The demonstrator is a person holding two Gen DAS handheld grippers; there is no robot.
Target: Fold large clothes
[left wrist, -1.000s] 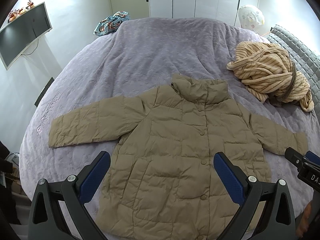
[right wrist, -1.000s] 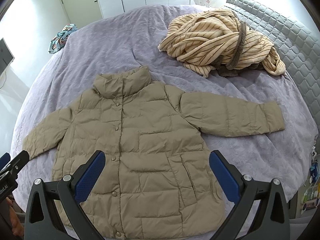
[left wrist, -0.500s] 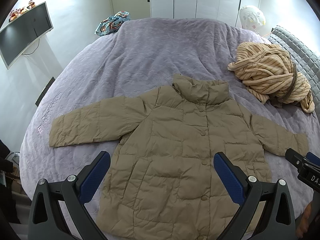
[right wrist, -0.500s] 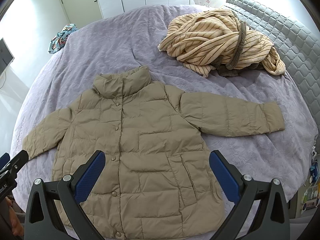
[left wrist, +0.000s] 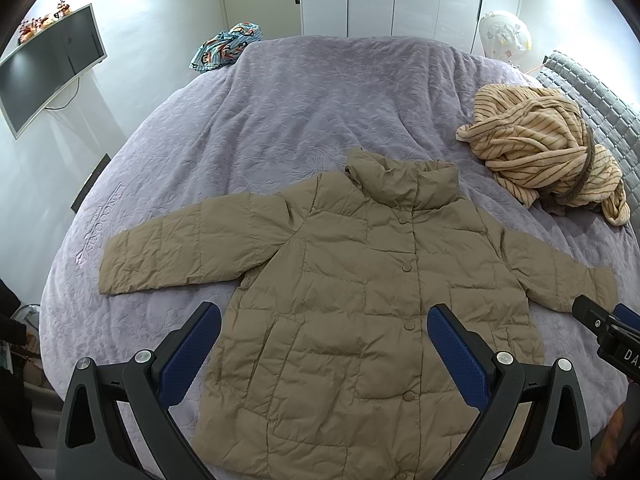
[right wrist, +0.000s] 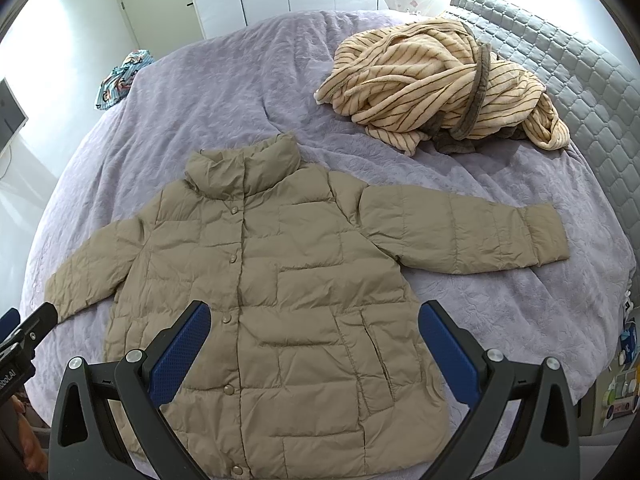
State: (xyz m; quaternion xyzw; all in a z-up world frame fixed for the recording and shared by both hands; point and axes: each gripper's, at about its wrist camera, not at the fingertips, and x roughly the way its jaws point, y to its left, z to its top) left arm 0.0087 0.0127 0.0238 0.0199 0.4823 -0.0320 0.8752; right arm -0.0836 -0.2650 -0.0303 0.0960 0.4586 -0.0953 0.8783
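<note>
Khaki puffer jacket (left wrist: 360, 300) flat on bed (left wrist: 320, 100) | below left claw (left wrist: 324, 344), right claw (right wrist: 314, 340) | both wide, empty

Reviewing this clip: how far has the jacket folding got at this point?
Done: the tan puffer jacket lies flat on the purple bedspread, front up, snapped shut, both sleeves spread outward. In hand: nothing; the left gripper and right gripper hover open above its lower half. Left: every fold, since no sleeve or hem is turned in. The striped robe sits bunched near the headboard, unfolded.
</note>
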